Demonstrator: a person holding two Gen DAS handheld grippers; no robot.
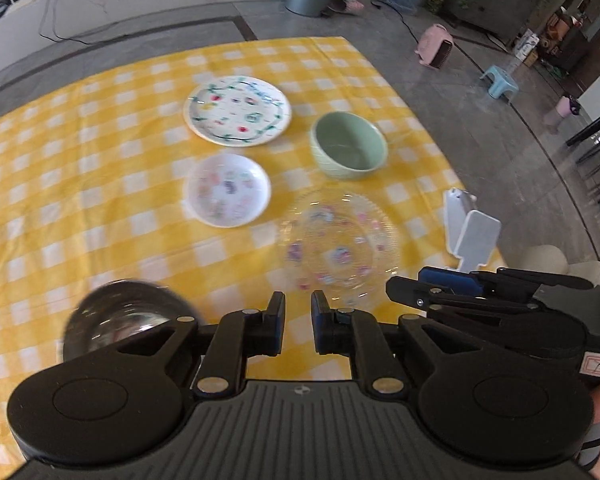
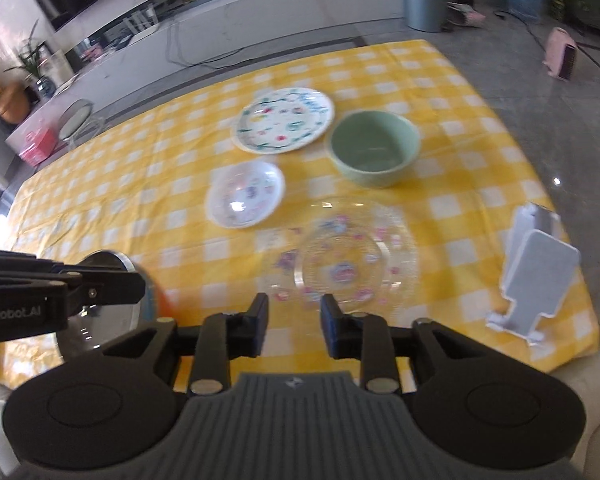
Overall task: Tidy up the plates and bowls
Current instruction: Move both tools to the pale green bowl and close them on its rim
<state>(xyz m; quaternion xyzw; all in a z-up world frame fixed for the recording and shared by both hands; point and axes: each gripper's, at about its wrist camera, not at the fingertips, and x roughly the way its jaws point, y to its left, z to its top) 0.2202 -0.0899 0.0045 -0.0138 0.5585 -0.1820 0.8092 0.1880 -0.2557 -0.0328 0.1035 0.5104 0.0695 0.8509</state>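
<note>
A: Nearest the lens, the left gripper (image 1: 298, 322) is seen with its jaws parted a little and nothing between them. The right gripper (image 2: 294, 326) is likewise released, its jaws set somewhat wider, and nothing is grasped by it either.

B: What is found just ahead of them?

A: A dark glass bowl (image 1: 120, 320) is seen at the near edge of the yellow checked tablecloth (image 1: 80, 184), off to the left of the left gripper. Straight ahead of the right gripper, just beyond its fingertips, a clear glass plate (image 2: 342, 264) with small coloured prints lies flat.

B: And further on?

A: A small white dish (image 2: 245, 194) is placed beyond and to the left of the clear plate, apart from it. Beyond the clear plate and slightly to the right a green bowl (image 2: 374, 146) stands upright, and the large floral plate (image 2: 285, 120) lies farthest, just beside the bowl. A white rack (image 2: 534, 272) is stood at the right edge of the table.

B: Which hand is better placed?

A: The clear plate is judged nearer the right gripper. Nothing has yet been stacked, so the sorting is judged barely begun. Much is blurred, so finer detail cannot be told.
</note>
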